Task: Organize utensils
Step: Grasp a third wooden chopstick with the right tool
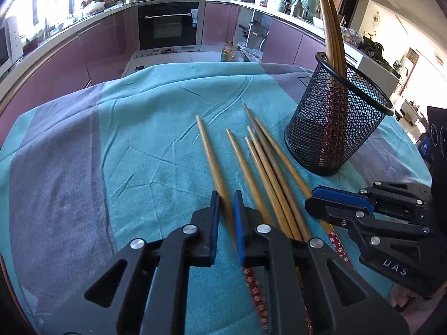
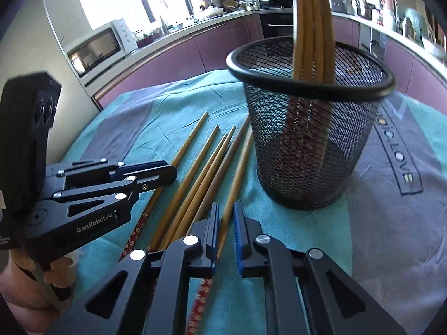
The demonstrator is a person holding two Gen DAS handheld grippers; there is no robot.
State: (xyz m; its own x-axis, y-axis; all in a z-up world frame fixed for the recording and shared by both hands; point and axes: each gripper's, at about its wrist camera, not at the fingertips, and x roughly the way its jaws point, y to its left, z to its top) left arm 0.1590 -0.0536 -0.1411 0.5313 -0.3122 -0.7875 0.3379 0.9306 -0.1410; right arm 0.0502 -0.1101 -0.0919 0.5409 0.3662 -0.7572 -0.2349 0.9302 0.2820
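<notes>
Both hands are down low over the teal cloth (image 1: pixel 139 117) now, each set of tongs pinched onto a chopstick of its own. The left gripper (image 1: pixel 226 203) has its blue pads squeezed onto the leftmost chopstick (image 1: pixel 208 150), the one lying a little apart from the rest, which I'd guess is why it got picked: easy to take without disturbing the others. The right gripper (image 2: pixel 225 215) is nipped just as narrowly onto the chopstick (image 2: pixel 240 167) nearest the mesh holder (image 2: pixel 307 150), gripping near the thick end. The remaining loose chopsticks (image 1: pixel 268 167) fan out across the cloth between the two, tips pointing away, some crossing. They're slim, tapered, honey-brown wood or bamboo, smooth, with a red flowered pattern at the handle ends. The holder is black wire mesh, round, with a rolled rim, standing upright at the right of the pile, and a few chopsticks (image 2: pixel 313 28) already lean inside it, thick ends down. The cloth is soft and creased, so a pinch from above makes sense here.
</notes>
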